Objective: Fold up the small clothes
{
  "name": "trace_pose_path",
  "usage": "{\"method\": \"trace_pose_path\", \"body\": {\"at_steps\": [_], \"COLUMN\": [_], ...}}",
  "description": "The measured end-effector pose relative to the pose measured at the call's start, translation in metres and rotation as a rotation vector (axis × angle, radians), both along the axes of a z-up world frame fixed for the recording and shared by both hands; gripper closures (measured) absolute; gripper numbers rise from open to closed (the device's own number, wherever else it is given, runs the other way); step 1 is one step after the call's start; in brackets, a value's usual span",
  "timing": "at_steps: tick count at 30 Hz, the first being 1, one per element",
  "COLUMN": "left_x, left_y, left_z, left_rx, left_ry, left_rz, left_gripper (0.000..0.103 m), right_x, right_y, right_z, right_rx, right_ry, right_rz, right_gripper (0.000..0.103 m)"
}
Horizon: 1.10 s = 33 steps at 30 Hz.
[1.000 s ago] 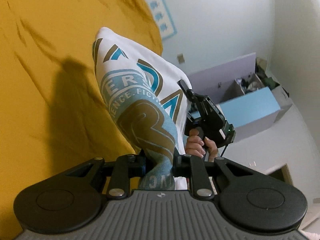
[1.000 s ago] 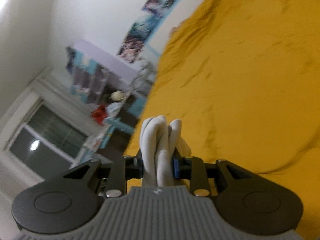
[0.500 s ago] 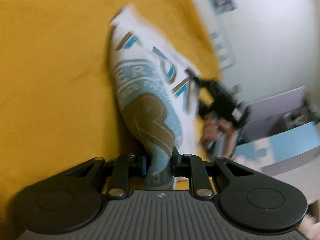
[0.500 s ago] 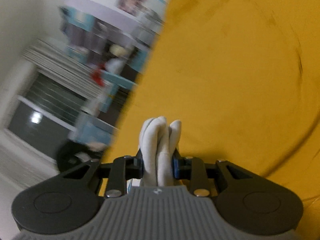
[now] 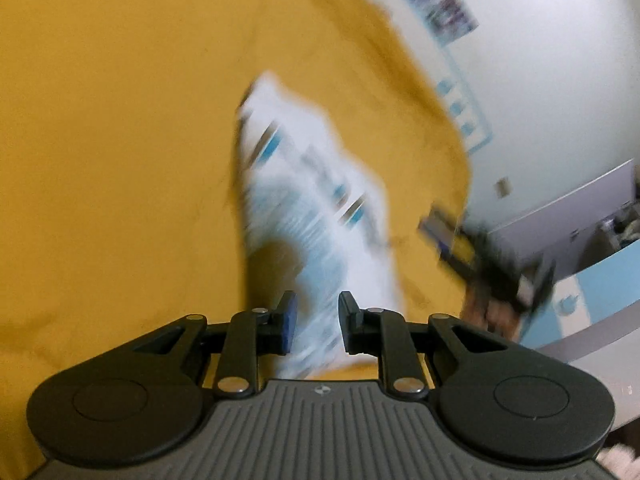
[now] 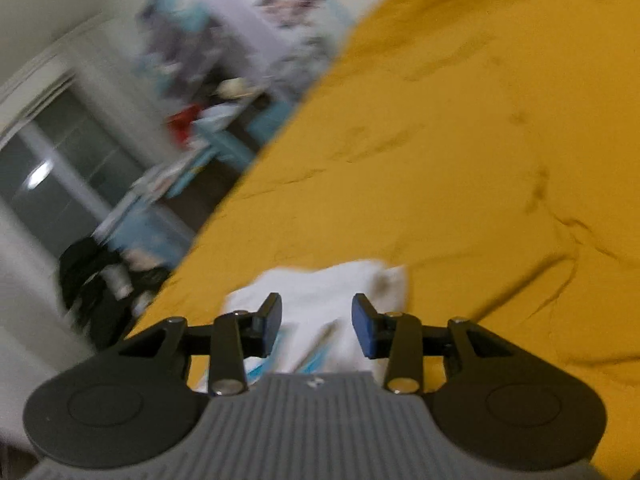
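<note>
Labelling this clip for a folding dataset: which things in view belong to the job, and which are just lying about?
Part of the job:
white printed garment
left gripper
right gripper, jaws opening over the garment
yellow bedsheet

Lying about:
wall posters
cluttered shelves

The right claw (image 6: pixel 316 328) is opening, releasing the white shirt (image 6: pixel 320 296). The shirt, earlier lifted, now lies on the yellow bed (image 6: pixel 460 160).

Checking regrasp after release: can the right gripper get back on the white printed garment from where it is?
Probably yes. The right gripper, jaws opening, sits right over the white printed garment on the yellow bedsheet, with cloth between the fingers and nothing in the way.
</note>
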<state>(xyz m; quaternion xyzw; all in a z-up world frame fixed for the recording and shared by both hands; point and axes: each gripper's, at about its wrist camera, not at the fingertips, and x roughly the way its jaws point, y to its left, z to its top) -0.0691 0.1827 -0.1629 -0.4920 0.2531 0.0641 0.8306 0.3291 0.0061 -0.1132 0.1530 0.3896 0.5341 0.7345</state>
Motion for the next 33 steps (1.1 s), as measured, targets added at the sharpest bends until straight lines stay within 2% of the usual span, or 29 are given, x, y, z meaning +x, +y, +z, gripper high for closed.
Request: {"method": "trace_pose_path", "body": {"at_steps": [2,5,7,9,11,13,14,16,18,20,22,24,26,30,33], "left_x": [0.018,0.052,0.065,0.076,0.073,0.065,0.060,0.054,0.051,0.043,0.027,0.015,0.008,0.007,0.008], "left_y": [0.002,0.002,0.000,-0.004,-0.009,-0.014,-0.014,-0.013,-0.012,-0.015,-0.022,-0.032,-0.038,-0.041,-0.044], "left_z": [0.012,0.008,-0.004,-0.024,-0.041,-0.054,-0.063,-0.074,-0.076,-0.065,-0.047,-0.034,-0.030,-0.046,-0.061], "left_rx": [0.016,0.010,-0.019,-0.024,-0.013,0.008,-0.025,-0.070,-0.088,-0.084,-0.047,-0.028,-0.033,-0.028,0.046], "left_ry": [-0.071,-0.111,-0.104,-0.042,0.026,0.054,0.055,0.051,0.043,0.028,0.007,-0.035,-0.044,0.045,0.100], "left_rz": [-0.006,-0.027,-0.042,-0.034,-0.024,-0.021,-0.018,-0.005,0.000,0.005,0.001,-0.011,-0.011,-0.008,-0.014], "left_gripper": [0.079,0.079,0.079,0.079,0.079,0.080,0.085,0.093,0.094,0.093,0.087,0.081,0.079,0.079,0.086], "right_x": [-0.028,-0.061,-0.075,-0.082,-0.084,-0.087,-0.085,-0.080,-0.074,-0.074,-0.083,-0.091,-0.096,-0.099,-0.098], "right_y": [-0.003,-0.009,-0.022,-0.021,-0.021,-0.031,-0.032,-0.041,-0.047,-0.052,-0.056,-0.059,-0.063,-0.065,-0.073], "right_z": [0.011,0.007,-0.008,-0.024,-0.040,-0.055,-0.061,-0.072,-0.078,-0.075,-0.065,-0.055,-0.049,-0.061,-0.072], "right_rx": [0.009,-0.002,-0.019,-0.062,-0.123,-0.171,-0.179,-0.165,-0.144,-0.139,-0.132,-0.101,-0.092,-0.190,-0.189], "right_ry": [-0.041,-0.071,-0.066,-0.040,-0.053,-0.081,-0.078,-0.014,0.041,0.063,0.039,0.006,-0.008,-0.018,0.016], "right_rz": [0.061,0.115,0.133,0.144,0.139,0.129,0.122,0.101,0.077,0.063,0.050,0.060,0.084,0.082,0.066], "right_gripper": [0.066,0.065,0.060,0.058,0.059,0.071,0.077,0.078,0.079,0.078,0.072,0.059,0.058,0.057,0.060]}}
